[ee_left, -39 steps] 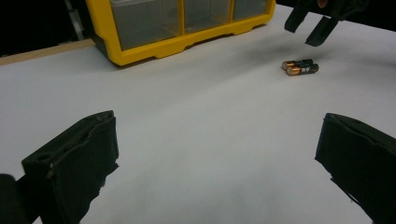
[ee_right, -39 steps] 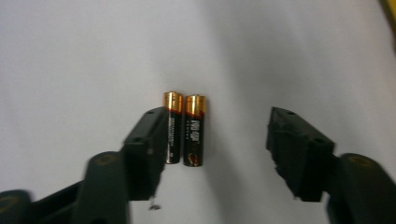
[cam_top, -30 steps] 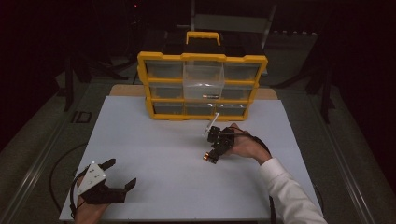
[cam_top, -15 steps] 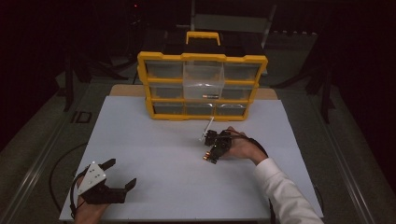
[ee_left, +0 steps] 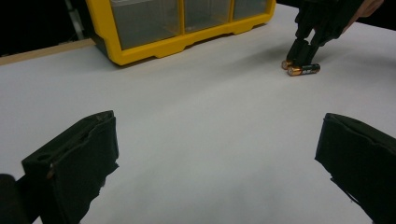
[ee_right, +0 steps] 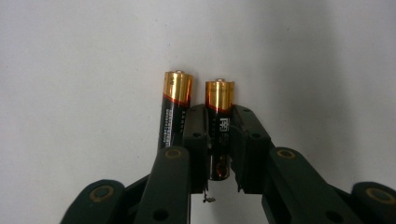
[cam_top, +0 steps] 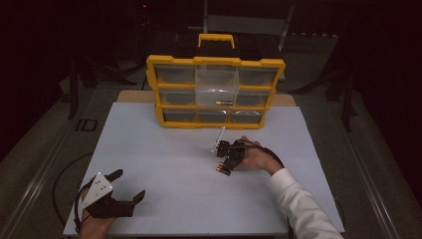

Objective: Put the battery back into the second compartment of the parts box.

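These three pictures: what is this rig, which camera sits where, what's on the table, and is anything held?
A person works with a hand-held two-jaw black gripper in each hand, no robot arm. The high view looks down from above the white table; each gripper view rides on one gripper and looks along its jaws. At the back stands a yellow plastic organizer with clear drawers. The left gripper rests open near the front edge, holding nothing. The right gripper has just closed on one black-and-copper cylindrical battery. A second battery of the same kind lies on the table right beside it.
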`<state>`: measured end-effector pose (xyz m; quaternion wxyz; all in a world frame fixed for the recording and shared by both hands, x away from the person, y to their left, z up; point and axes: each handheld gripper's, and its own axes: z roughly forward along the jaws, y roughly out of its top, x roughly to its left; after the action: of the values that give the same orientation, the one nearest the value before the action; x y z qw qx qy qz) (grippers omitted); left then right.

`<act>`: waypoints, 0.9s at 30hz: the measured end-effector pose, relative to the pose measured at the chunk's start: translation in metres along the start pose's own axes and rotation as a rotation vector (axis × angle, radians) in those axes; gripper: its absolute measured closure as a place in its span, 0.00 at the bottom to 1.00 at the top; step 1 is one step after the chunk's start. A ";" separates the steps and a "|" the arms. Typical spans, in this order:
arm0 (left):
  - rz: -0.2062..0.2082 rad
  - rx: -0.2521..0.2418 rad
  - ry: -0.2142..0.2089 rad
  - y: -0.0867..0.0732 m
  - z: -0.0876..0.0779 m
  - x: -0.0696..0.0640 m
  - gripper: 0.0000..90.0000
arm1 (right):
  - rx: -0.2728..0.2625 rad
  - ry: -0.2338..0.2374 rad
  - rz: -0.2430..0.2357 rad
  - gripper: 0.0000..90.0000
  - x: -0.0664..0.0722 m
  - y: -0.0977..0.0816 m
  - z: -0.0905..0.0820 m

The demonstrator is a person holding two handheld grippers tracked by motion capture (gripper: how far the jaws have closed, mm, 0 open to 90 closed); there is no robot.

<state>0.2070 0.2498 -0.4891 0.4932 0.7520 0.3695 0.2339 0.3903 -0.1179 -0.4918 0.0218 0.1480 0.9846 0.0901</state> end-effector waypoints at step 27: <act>0.000 0.001 -0.002 0.000 0.000 0.000 0.00 | -0.054 -0.010 -0.005 0.85 -0.005 -0.001 -0.021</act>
<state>0.2072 0.2496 -0.4893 0.4932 0.7525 0.3690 0.2331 0.3936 -0.1239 -0.4716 0.0310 0.1455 0.9820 0.1160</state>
